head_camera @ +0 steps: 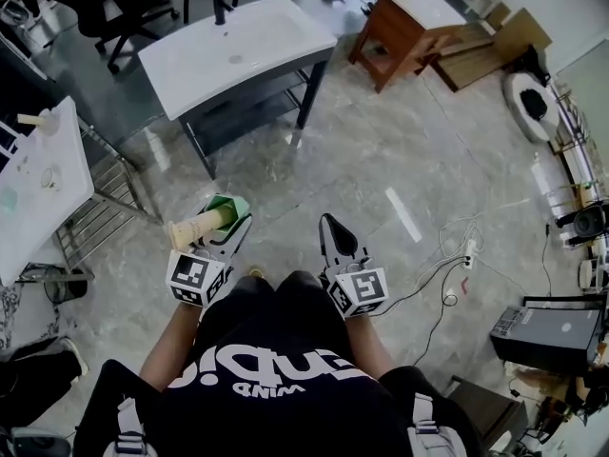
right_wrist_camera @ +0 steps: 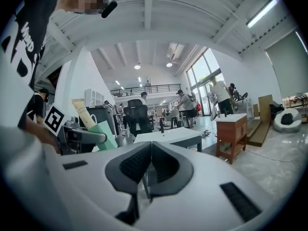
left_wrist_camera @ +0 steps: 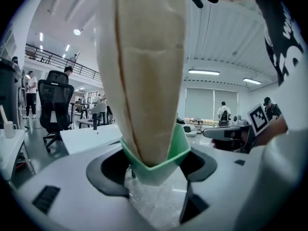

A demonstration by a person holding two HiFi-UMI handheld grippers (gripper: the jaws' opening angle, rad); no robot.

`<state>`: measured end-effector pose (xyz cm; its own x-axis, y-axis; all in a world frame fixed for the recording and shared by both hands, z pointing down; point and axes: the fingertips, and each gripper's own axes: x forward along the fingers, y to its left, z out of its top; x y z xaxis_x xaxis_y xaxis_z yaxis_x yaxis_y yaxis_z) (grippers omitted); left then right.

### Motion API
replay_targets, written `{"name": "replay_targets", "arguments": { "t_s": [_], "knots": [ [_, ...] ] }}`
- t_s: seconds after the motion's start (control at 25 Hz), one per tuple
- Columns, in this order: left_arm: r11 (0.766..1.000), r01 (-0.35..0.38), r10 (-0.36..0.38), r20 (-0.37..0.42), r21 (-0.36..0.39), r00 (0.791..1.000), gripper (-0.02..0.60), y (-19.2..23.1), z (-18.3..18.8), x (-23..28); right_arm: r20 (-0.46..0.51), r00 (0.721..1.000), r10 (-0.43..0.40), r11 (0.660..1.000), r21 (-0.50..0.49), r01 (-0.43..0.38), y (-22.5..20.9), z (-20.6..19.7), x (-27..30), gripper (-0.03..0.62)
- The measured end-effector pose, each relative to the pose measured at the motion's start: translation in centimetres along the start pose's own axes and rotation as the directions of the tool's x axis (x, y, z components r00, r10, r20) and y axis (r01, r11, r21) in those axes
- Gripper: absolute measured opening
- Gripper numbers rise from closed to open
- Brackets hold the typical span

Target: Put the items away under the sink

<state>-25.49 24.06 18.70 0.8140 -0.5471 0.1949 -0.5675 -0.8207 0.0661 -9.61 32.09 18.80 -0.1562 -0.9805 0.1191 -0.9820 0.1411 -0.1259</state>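
Nearest, the left gripper [head_camera: 228,228] had its jaws clenched on a cream plastic tube with a green cap [head_camera: 196,227]. The right gripper [head_camera: 331,228] was closed and empty. It seemed the carrying step; next, walk to the white sink [head_camera: 271,36] and place the tube beneath.

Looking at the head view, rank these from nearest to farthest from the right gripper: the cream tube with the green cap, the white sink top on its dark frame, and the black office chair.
1. Cream tube with a green cap: just left of the right gripper, held in the left gripper jaws.
2. White sink top on a dark frame: ahead, slightly left, across the floor.
3. Black office chair: beyond the sink, far left.
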Motion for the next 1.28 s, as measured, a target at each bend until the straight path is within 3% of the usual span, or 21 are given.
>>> {"name": "replay_targets", "arguments": {
  "t_s": [0.36, 0.6, 0.96, 1.28],
  "knots": [
    [0.998, 0.059, -0.059, 0.005, -0.025, 0.998, 0.322, 2.1, 1.4, 7.9, 0.009, 1.0, -0.029, 1.0, -0.002, 0.029, -4.9, 1.0, 5.2, 0.018],
    [0.999, 0.047, -0.047, -0.003, 0.007, 0.999, 0.321, 3.3, 2.8, 15.2, -0.011, 1.0, 0.027, 0.997, -0.079, -0.028, -9.5, 2.0, 10.3, 0.018],
    [1.0, -0.015, 0.015, 0.002, 0.01, 1.0, 0.322, 4.6, 5.3, 24.5, -0.03, 0.997, 0.075, 0.989, -0.125, -0.078, -19.2, 3.4, 15.3, 0.018],
    [0.996, -0.082, 0.082, -0.006, -0.016, 0.997, 0.321, 6.5, 5.6, 27.8, -0.043, 0.992, 0.118, 0.984, -0.127, -0.123, -22.3, 3.4, 18.8, 0.018]
  ]
}}
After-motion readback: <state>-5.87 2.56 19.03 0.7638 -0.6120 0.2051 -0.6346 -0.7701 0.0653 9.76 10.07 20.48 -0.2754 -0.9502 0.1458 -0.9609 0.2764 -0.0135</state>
